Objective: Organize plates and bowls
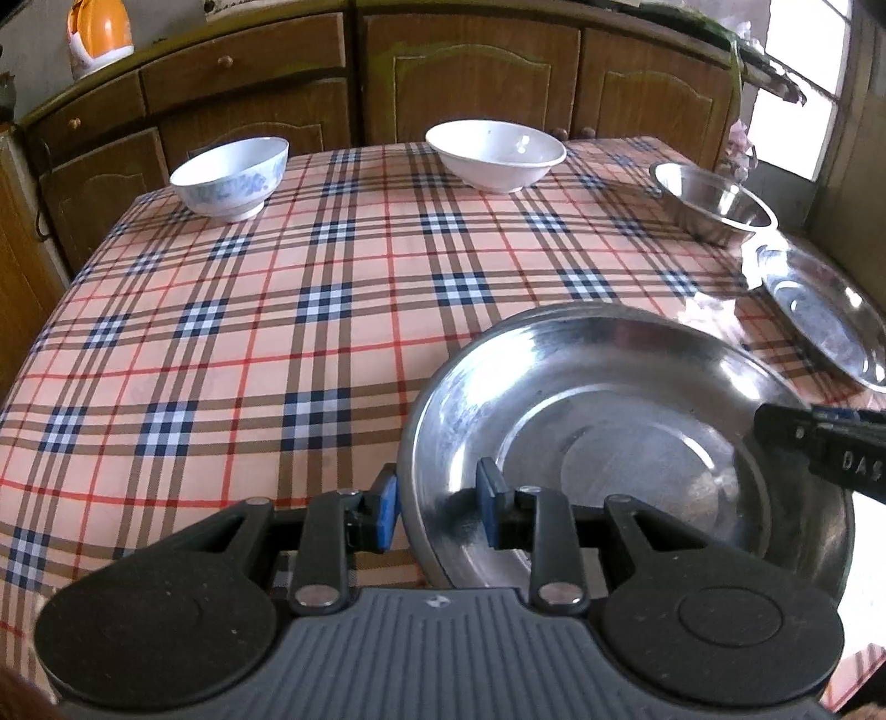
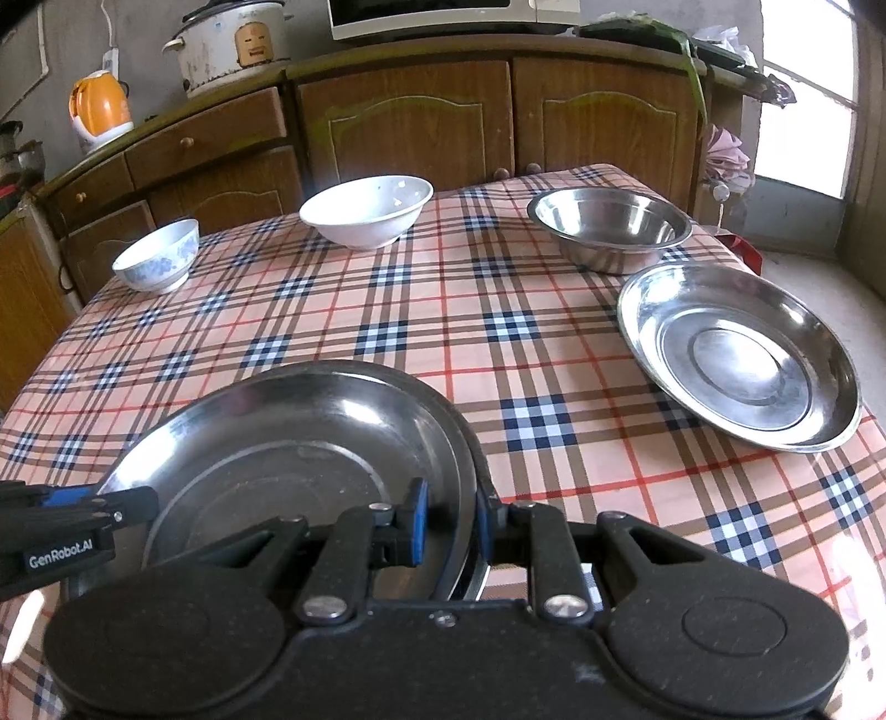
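Note:
A steel plate (image 1: 626, 443) lies near the front of the plaid table, also in the right wrist view (image 2: 310, 443). My left gripper (image 1: 437, 507) straddles its left rim, jaws apart with a gap to the rim. My right gripper (image 2: 451, 526) straddles its right rim, pads close on it. A second steel plate (image 2: 742, 360) lies at the right edge. A steel bowl (image 2: 609, 227), a white bowl (image 2: 368, 213) and a blue-patterned bowl (image 2: 158, 260) stand along the far side.
The plaid tablecloth (image 1: 277, 343) covers the table. Wooden cabinets (image 2: 410, 127) stand behind it, with an orange kettle (image 2: 99, 108) and a rice cooker (image 2: 232, 44) on the counter. A window (image 2: 803, 94) is at the right.

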`<state>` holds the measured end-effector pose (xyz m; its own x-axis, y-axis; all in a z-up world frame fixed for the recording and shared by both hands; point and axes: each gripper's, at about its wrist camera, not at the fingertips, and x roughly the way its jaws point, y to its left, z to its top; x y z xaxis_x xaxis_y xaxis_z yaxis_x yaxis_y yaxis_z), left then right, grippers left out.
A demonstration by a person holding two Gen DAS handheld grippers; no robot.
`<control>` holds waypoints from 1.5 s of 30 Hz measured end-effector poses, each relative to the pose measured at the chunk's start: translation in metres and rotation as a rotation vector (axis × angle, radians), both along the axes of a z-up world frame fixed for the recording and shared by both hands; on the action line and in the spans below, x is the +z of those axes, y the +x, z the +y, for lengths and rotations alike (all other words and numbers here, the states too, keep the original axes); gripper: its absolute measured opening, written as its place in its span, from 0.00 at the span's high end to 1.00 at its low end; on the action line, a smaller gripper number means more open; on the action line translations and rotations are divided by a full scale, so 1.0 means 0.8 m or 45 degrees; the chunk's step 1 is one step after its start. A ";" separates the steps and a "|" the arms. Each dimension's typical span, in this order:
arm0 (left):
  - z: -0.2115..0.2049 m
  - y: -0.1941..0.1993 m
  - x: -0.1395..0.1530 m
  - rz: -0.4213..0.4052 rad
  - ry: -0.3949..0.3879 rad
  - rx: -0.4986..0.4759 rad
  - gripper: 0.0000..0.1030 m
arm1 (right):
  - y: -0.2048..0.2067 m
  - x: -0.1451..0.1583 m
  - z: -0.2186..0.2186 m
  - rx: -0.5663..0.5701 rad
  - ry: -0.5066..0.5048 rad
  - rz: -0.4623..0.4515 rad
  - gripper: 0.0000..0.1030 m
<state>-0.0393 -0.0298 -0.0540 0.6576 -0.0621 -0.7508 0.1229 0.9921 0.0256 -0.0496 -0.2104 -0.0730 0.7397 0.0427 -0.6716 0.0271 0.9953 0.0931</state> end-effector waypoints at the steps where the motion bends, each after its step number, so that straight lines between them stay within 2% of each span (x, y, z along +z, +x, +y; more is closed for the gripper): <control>1: 0.000 0.001 -0.001 0.002 -0.003 0.003 0.71 | 0.001 0.000 0.000 0.000 -0.004 -0.002 0.77; 21: -0.005 0.010 -0.013 0.015 0.004 -0.010 0.70 | 0.019 -0.002 0.002 -0.011 -0.046 -0.002 0.77; 35: 0.003 -0.007 0.013 -0.078 -0.005 -0.009 0.67 | 0.018 0.002 0.007 0.006 -0.088 -0.005 0.77; 42: 0.001 -0.011 0.018 -0.082 -0.024 -0.022 0.67 | 0.014 0.006 0.015 0.019 -0.137 -0.018 0.77; 45: 0.000 -0.012 0.022 -0.084 -0.038 -0.029 0.67 | 0.012 0.011 0.014 0.011 -0.132 -0.023 0.73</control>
<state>-0.0492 -0.0296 -0.0366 0.7040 -0.0997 -0.7031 0.1448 0.9895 0.0046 -0.0398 -0.1995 -0.0641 0.7514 -0.0199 -0.6595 0.0178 0.9998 -0.0098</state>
